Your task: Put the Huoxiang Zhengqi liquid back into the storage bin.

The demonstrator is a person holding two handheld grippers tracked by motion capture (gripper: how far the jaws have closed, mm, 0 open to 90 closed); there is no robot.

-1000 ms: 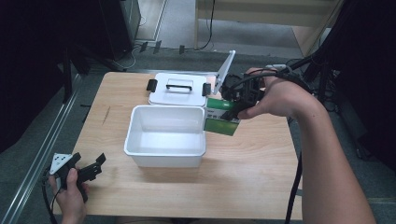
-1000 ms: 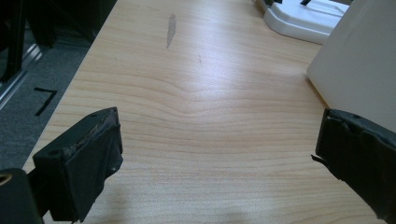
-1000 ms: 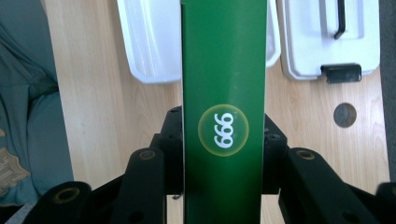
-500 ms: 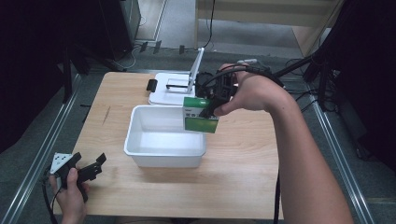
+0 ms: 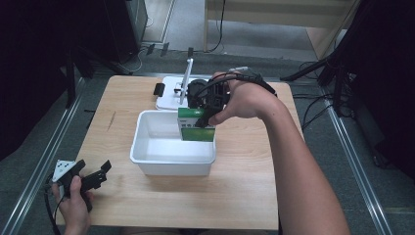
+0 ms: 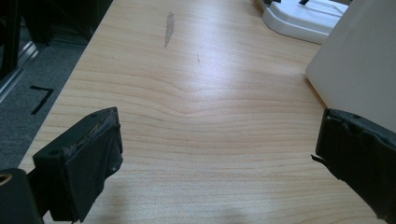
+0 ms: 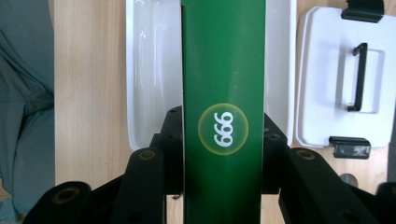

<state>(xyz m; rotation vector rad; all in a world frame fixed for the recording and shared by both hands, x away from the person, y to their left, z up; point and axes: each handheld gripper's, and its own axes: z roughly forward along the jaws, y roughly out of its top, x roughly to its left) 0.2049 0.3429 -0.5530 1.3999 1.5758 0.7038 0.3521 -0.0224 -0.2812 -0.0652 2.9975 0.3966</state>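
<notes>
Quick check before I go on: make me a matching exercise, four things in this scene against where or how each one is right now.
Things:
1. green box
2. white bin
3. white lid
4. left gripper

States:
A. open, over bare table
B. flat on the table beyond the bin
C. clamped in the right gripper above the bin
D. open-topped, mid-table

Pairs: 1-C, 2-D, 3-B, 4-A
</notes>
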